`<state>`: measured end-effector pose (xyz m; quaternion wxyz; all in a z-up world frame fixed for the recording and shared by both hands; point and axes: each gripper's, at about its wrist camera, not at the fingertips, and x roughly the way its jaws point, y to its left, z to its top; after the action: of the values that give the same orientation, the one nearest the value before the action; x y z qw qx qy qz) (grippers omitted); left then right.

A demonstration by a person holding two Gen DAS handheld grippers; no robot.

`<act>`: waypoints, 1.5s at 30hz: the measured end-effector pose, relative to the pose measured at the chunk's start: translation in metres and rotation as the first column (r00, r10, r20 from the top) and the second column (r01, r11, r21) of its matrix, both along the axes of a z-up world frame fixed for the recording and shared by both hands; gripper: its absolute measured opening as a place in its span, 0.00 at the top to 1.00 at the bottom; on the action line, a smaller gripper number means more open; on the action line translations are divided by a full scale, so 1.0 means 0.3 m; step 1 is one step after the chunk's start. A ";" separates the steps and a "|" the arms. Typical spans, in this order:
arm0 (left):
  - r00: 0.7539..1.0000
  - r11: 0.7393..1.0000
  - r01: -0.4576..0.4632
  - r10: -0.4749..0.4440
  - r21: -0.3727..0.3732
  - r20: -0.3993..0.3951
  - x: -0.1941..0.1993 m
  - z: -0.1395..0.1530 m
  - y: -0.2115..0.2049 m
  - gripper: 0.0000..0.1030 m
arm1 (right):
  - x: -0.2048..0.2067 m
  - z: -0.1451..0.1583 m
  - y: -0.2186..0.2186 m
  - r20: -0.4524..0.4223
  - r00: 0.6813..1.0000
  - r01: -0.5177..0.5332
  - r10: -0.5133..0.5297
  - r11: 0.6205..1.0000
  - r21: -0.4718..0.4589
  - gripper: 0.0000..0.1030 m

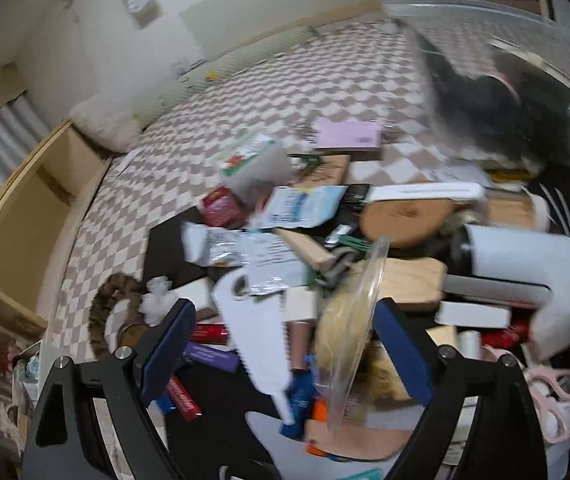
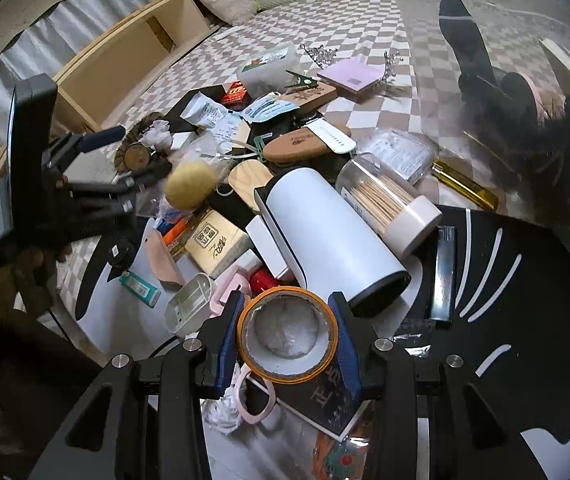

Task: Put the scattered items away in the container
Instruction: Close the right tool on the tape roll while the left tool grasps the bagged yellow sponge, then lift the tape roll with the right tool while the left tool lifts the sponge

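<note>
In the right wrist view my right gripper (image 2: pixel 287 336) is shut on a roll of tape (image 2: pixel 285 372) with an orange rim, one blue pad on each side. It hovers over a heap of scattered items. My left gripper (image 1: pixel 285 308) stands wide open above the same heap. Between its jaws is a clear pack with a yellow puff ball (image 1: pixel 341 328), close against the right pad (image 1: pixel 401 344) and well apart from the left one. The right wrist view shows the left gripper (image 2: pixel 125 156) at the left with the yellow ball (image 2: pixel 191 184) just off its fingertips. The clear container (image 1: pixel 465 12) stands at the upper right, dark fluffy things inside.
The heap holds a white cylinder (image 2: pixel 325 224), a toothpick jar (image 2: pixel 385 200), a white toy saw (image 1: pixel 253 320), pink scissors (image 1: pixel 553 396), boxes and packets. All lie on a checkered cover (image 2: pixel 285 20). A wooden shelf (image 2: pixel 125 52) runs along the left. A hand (image 2: pixel 25 260) holds the left gripper.
</note>
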<state>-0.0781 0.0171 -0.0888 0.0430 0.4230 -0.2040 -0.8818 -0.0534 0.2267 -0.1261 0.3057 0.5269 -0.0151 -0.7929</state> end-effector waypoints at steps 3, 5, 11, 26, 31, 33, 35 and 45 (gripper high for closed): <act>0.999 0.999 -0.039 0.039 0.000 0.002 -0.016 -0.014 -0.057 0.11 | 0.004 0.003 -0.008 -0.022 1.000 0.002 -0.001 1.000 0.007 0.58; 0.998 0.998 -0.056 0.056 0.020 0.013 -0.027 -0.028 -0.089 0.11 | 0.005 0.004 -0.020 -0.042 0.999 0.000 0.001 1.000 0.015 0.58; 0.995 0.988 -0.071 0.060 0.135 0.080 -0.053 -0.070 -0.145 0.26 | -0.001 0.005 -0.049 -0.086 0.996 -0.014 0.017 0.999 0.034 0.58; 0.986 0.974 -0.023 -0.015 0.225 0.166 -0.045 -0.121 -0.108 0.51 | -0.002 -0.009 -0.071 -0.119 0.992 -0.040 0.050 0.996 0.081 0.58; 0.985 0.969 -0.022 -0.021 0.247 0.169 -0.040 -0.106 -0.106 0.64 | 0.003 -0.001 -0.080 -0.114 0.991 -0.054 0.065 0.994 0.094 0.58; 0.985 0.967 -0.017 -0.027 0.253 0.171 -0.038 -0.101 -0.102 0.68 | 0.006 0.009 -0.079 -0.112 0.991 -0.056 0.066 0.994 0.090 0.58; 0.984 0.966 -0.011 -0.035 0.258 0.172 -0.036 -0.096 -0.097 0.71 | 0.006 0.019 -0.076 -0.115 0.991 -0.053 0.062 0.995 0.086 0.58; 0.985 0.959 0.022 -0.069 0.284 0.157 -0.021 -0.053 -0.058 0.82 | 0.040 0.151 -0.053 -0.272 0.961 -0.040 0.056 0.997 0.066 0.58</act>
<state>-0.0845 -0.0003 -0.1049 -0.0551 0.4917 -0.0893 -0.8644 -0.0413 0.2109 -0.0809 0.3083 0.4216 0.0636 -0.8504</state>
